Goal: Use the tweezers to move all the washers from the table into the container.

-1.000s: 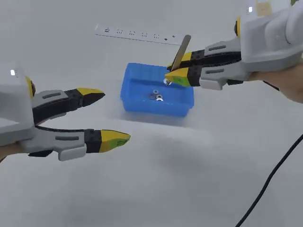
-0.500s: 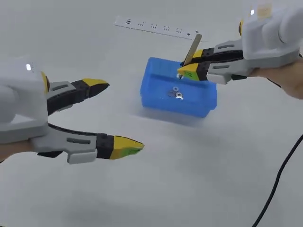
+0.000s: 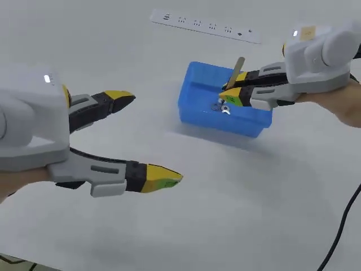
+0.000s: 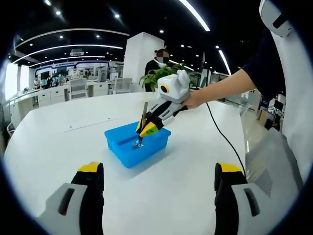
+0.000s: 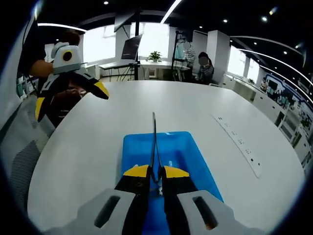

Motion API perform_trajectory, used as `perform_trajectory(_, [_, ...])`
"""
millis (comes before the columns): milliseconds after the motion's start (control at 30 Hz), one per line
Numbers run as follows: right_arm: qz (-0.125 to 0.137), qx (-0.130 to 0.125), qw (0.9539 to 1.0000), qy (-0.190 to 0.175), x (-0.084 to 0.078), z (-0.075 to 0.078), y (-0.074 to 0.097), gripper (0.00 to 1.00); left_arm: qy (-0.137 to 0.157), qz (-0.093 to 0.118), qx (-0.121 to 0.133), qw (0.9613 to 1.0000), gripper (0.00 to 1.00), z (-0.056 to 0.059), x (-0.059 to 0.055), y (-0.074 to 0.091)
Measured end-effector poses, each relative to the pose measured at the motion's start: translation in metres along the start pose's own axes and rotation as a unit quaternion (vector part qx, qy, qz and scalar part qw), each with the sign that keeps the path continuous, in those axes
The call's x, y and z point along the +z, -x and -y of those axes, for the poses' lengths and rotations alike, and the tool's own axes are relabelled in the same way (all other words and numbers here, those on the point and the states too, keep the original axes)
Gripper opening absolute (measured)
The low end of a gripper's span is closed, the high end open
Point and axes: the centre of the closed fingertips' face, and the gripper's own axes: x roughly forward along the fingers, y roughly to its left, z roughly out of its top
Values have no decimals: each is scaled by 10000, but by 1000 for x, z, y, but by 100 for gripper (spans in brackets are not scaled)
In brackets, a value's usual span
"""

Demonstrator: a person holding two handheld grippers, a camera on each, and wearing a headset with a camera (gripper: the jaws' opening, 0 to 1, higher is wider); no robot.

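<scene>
Container [image 3: 220, 119]: blue. Bench [image 3: 237, 197]: white. Left gripper [image 3: 156, 138], right gripper [image 3: 225, 95]: pale grey bodies, black fingers [image 3: 91, 107], yellow tips. Tweezers [image 3: 238, 66]: dull tan. Power strip [image 3: 206, 26]: white. Cable [image 3: 339, 230]: black.

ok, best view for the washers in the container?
Head view: washers lie plainly in the container beside the right gripper. Left gripper view shows distant specks; in the right gripper view its jaws mostly hide them.

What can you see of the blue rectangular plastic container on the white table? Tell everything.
The blue rectangular plastic container is a shallow open tray with low walls, standing upright on the white table. A few small metal washers lie inside. The right gripper, shut on thin metal tweezers, reaches over it, with the tweezer tips lowered inside.
</scene>
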Motion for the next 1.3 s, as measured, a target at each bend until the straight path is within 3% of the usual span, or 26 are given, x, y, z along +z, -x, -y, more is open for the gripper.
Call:
perform_trajectory(167, [-37,44,10000,-14,-3,-5,-1,10,170,51,7,9998,99,8,-2,-1])
perform_trajectory(267, [-74,55,10000,14,-4,-7,-1,10,162,-50,-33,9999,99,15,-8,-2])
perform_trajectory(400, [-132,70,9999,46,-5,-9,0,10,402,163,35,9991,99,19,-2,0])
perform_trajectory(533, [-184,76,9998,60,-8,-9,0,10,408,110,59,9991,99,22,-6,2])
perform_trajectory(1300, [-335,160,9992,149,0,-16,3,9,473,166,124,9987,98,22,-2,9])
